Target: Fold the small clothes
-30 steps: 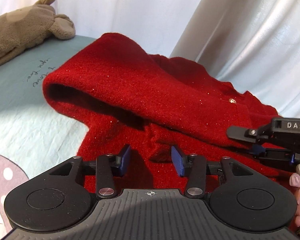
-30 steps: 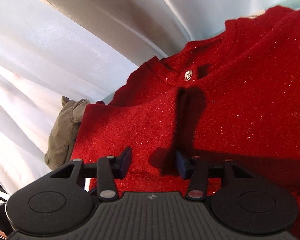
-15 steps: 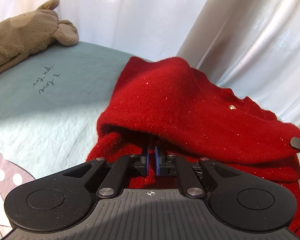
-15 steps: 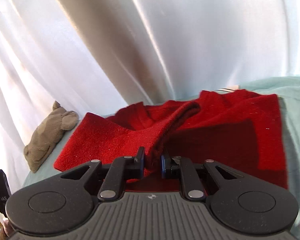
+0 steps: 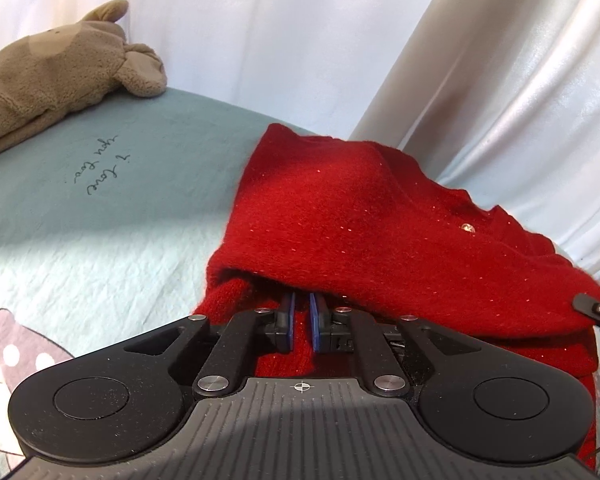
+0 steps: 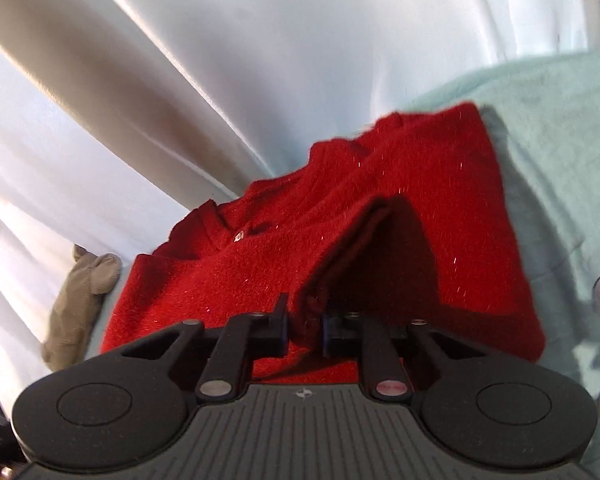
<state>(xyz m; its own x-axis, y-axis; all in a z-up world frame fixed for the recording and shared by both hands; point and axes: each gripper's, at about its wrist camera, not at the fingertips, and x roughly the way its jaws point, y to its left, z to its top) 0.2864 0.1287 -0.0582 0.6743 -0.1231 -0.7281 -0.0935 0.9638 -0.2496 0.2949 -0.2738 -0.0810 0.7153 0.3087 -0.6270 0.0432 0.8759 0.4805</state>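
A red knitted cardigan with a small metal button lies bunched on the pale green bedsheet. My left gripper is shut on its near hem, with a fold of the knit draped over the fingertips. My right gripper is shut on another part of the hem of the cardigan and lifts it into a raised ridge. The tip of the right gripper shows at the right edge of the left wrist view.
A brown plush toy lies at the far left of the bed, also seen in the right wrist view. White curtains hang close behind the bed. The sheet has handwriting print and a spotted mushroom print.
Both grippers closed on the cardigan's hem and lifted it. The garment has been drawn back toward me, baring more sheet on the left.
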